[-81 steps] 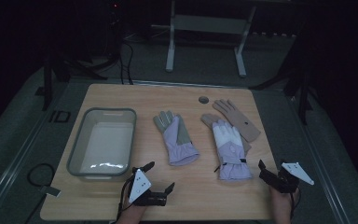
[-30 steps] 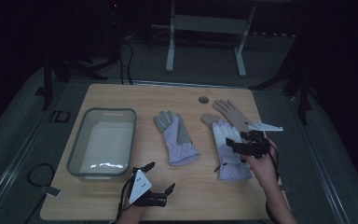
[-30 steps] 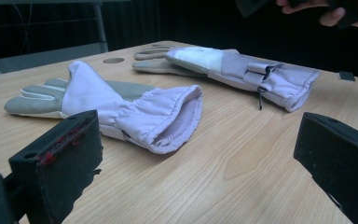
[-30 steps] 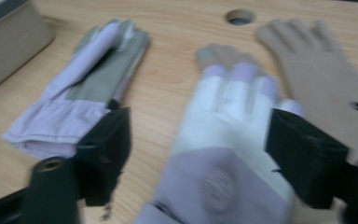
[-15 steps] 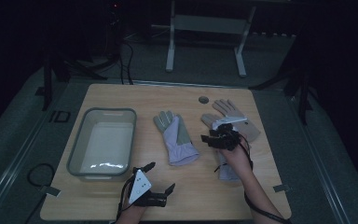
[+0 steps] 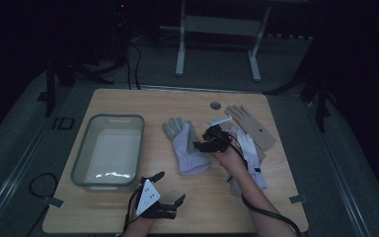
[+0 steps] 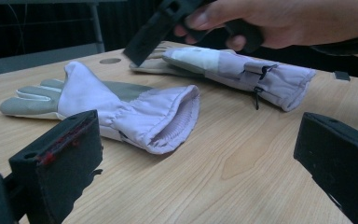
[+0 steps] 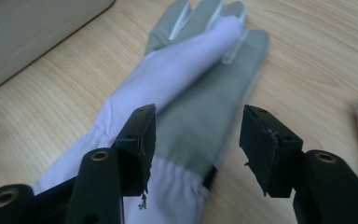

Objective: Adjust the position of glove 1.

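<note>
Nearest the person, the left gripper (image 6: 170,201) rests low over the front edge of the light wooden table (image 6: 128,106), just in front of the clear plastic rectangular bin (image 6: 109,150). Its two black jaws stand wide apart with only bare tabletop between them.

Beyond it, just right of the bin, lies the lilac fabric glove with a grey palm and grey fingers (image 6: 185,145), flat on the wood, its ribbed cuff opening toward the person and its fingers pointing away. The right gripper (image 6: 201,144) hangs over this glove's right side, reaching in from the side away from the bin. Its jaws have just been closing and then easing apart a little; they now stand about half open. In the right gripper view the glove (image 8: 186,107) lies under and between the jaws, the left pad sitting above the lilac cloth near the cuff, the other above the grey edge, and neither pad is pressing it.

Right of that glove, farther from the bin, lies a second lilac glove with a white palm patch (image 6: 249,153), partly under the person's right forearm. Beyond it, toward the far right part of the table, lies a tan knitted glove (image 6: 251,126). Farthest from the bin, near the back edge, is a small round grey hole (image 6: 215,105) in the tabletop.
</note>
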A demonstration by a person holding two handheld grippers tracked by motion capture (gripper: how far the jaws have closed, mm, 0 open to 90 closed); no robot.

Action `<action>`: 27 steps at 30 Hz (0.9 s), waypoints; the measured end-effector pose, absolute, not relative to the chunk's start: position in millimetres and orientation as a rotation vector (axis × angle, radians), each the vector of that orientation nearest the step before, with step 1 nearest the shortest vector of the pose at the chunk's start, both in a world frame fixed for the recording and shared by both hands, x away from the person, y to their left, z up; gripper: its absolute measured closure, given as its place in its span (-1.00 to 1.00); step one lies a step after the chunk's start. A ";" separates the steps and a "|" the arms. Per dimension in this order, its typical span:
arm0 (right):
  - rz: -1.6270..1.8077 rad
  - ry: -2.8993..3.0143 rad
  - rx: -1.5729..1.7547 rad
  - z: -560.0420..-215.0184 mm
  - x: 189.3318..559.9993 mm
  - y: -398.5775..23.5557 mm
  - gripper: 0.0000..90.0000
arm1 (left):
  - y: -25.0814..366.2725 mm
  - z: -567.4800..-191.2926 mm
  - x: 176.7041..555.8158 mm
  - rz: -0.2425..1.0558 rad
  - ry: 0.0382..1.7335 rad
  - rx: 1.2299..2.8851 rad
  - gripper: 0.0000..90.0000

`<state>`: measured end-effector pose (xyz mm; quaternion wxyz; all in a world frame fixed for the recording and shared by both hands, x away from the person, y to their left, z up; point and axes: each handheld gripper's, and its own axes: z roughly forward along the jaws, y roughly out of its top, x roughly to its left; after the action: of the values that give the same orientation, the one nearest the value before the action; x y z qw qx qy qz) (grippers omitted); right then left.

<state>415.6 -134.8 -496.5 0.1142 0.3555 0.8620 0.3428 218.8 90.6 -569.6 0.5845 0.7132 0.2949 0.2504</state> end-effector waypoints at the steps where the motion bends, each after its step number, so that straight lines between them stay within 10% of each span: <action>1: 0.984 2.527 1.026 -498.5 418.0 -129.8 0.02 | 90.6 -569.6 218.8 0.584 0.688 1.664 -0.97; 12: 0.822 2.572 1.003 -528.4 435.5 -106.7 0.04 | 90.9 -569.6 219.2 0.575 0.685 1.664 -0.97; 19: 0.880 2.577 1.053 -537.1 434.7 -108.4 0.86 | 90.8 -569.6 219.5 0.572 0.688 1.666 -0.97; 27: 1.047 2.462 1.171 -517.5 413.8 -111.7 0.95 | 91.0 -569.6 219.5 0.572 0.692 1.661 -0.97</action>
<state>413.8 -111.7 -517.5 0.1105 0.3986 0.8378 0.3564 219.5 91.0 -569.6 0.5866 0.7125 0.2968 0.2452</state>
